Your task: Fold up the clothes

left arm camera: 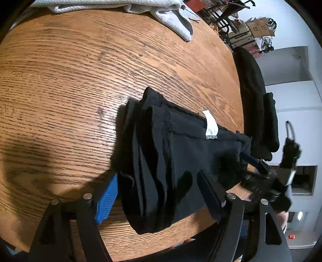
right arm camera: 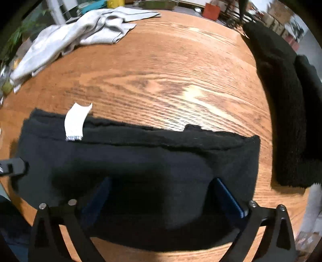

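Observation:
A folded black garment [left arm camera: 181, 161] with a white tag [left arm camera: 211, 127] lies flat on the round wooden table [left arm camera: 80, 80]. My left gripper [left arm camera: 159, 175] straddles its near end. The blue pad sits just off one folded edge and the other finger rests over the cloth, so the jaws stand open without pinching it. In the right wrist view the same garment [right arm camera: 140, 161] with its tag [right arm camera: 76, 121] spreads under my right gripper [right arm camera: 163, 179]. Its fingers are wide apart over the cloth and hold nothing. A part of the right gripper [left arm camera: 259, 169] shows at the garment's far end.
A crumpled light grey garment [right arm camera: 80, 30] lies at the table's far side [left arm camera: 171, 18]. A thick black fleecy garment [right arm camera: 281, 100] hangs along the table's right edge [left arm camera: 253, 96]. Bare wood [right arm camera: 161, 70] lies between them. Shelves and boxes stand beyond the table.

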A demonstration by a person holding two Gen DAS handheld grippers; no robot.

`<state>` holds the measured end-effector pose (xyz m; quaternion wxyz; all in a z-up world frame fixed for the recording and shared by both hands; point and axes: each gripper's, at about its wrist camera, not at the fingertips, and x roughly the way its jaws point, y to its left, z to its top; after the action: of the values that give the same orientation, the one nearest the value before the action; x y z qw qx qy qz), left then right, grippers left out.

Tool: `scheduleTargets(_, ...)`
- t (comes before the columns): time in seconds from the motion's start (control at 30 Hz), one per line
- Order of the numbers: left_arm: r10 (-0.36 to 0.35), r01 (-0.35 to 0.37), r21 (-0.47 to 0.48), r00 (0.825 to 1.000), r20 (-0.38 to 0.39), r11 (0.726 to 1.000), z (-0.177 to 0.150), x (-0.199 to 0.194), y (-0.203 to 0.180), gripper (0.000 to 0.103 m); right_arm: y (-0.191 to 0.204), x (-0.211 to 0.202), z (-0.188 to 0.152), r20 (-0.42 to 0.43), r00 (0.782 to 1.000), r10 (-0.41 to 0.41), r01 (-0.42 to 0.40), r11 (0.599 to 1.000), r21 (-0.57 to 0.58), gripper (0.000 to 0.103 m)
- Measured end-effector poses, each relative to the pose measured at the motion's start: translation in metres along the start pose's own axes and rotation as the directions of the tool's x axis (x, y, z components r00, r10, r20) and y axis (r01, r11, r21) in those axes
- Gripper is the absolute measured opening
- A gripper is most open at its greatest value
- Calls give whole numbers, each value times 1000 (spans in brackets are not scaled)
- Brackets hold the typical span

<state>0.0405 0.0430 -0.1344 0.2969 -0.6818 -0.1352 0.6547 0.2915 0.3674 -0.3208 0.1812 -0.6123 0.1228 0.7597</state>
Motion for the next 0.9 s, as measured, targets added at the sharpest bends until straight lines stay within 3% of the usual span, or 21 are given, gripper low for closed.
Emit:
scheduleTargets(0.1, 0, 0, 10, 1000, -1, 1000, 0, 0, 0, 77, -16, -20, 8, 51, 993, 111, -115, 989, 98, 93)
scheduleTargets(0.2, 9, -9, 20, 1000, -4, 1000, 0, -1, -1, 77, -45, -24, 20, 49, 955, 294, -297, 922, 249, 95)
scheduleTargets(0.3, 35, -35, 46, 999, -8, 998, 0, -1, -4, 77, -60, -18, 24, -8, 932, 361, -343, 892, 294, 95)
scheduleTargets(0.43, 87, -86, 92, 996, 0, 992, 0, 1, -11, 77, -61, -20, 24, -32, 962, 271, -254, 933, 255, 96)
scheduleTargets(0.6, 140, -141, 132, 990, 13, 981, -1, 4, -19, 77, -54, -1, 33, -37, 995, 94, -86, 980, 177, 96)
scheduleTargets(0.67, 154, -154, 141, 988, 16, 978, -1, 5, -21, 77, -50, 15, 33, -54, 997, 60, -51, 986, 160, 97)
scheduleTargets(0.7, 159, -160, 144, 987, 19, 977, -1, 5, -21, 77, -49, 24, 33, -63, 997, 49, -39, 988, 152, 103)
scheduleTargets(0.83, 164, -166, 150, 986, 26, 975, 0, 4, -19, 77, -42, 32, 31, -48, 999, -8, 14, 992, 126, 103)
scheduleTargets(0.9, 169, -171, 142, 985, 33, 975, 0, 2, -17, 77, -46, 30, 32, -58, 998, 10, -3, 993, 118, 102)
